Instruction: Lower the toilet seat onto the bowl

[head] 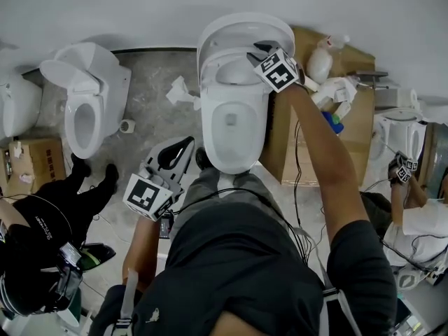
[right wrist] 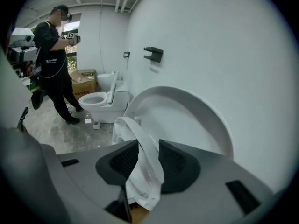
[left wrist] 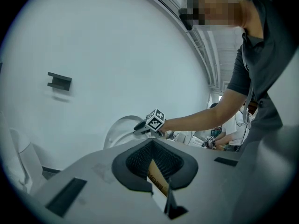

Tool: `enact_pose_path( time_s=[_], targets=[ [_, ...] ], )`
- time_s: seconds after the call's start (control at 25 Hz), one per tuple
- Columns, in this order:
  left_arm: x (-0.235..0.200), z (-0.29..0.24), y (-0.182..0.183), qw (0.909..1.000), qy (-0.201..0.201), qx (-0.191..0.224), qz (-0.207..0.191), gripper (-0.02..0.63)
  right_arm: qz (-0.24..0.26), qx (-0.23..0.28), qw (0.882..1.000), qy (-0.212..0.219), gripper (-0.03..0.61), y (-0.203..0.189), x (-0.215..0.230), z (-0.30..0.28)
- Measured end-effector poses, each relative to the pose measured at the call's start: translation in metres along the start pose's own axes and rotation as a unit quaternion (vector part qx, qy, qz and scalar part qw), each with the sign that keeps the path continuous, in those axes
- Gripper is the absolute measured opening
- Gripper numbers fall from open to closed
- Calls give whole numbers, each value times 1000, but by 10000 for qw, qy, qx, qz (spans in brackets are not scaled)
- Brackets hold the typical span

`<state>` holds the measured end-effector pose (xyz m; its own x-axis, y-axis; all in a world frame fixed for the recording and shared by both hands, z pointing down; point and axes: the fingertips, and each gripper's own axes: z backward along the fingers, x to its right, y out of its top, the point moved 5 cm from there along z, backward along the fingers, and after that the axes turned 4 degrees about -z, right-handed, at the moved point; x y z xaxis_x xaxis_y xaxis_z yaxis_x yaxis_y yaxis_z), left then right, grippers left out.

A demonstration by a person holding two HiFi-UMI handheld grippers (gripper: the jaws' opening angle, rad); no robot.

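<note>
Standing at the far edge of the grey concrete floor, against the white wall: white ceramic toilet, bowl uncovered. Its white oval lid is raised and leans on the wall. White plastic toilet seat is also up, tilted a little off the lid, not on the bowl. Right claw is wide; the seat's upper rim passes between its black ribbed pads. Left claw is low, near the bowl's front and well apart from the seat, tips together, nothing between them.
</note>
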<state>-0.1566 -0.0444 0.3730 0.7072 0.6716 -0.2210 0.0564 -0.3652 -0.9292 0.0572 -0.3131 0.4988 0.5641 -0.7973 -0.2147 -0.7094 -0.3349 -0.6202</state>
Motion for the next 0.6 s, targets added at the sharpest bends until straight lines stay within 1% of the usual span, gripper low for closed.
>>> enact_pose_path(
  time_s=[0.2,0.36,0.6],
  targets=[
    [4,-1,-2,9999,-86,76,11,3,-15,44,10000,-18,138,-2,-7,7],
    [5,-1,-7,10000,-80,45,1,3,17,56,10000,10,138,-6,-14,12],
    [12,-5,-3,9999,-105,115,-32,3,80,-18,9999,84,138,-10,-29,21]
  ],
)
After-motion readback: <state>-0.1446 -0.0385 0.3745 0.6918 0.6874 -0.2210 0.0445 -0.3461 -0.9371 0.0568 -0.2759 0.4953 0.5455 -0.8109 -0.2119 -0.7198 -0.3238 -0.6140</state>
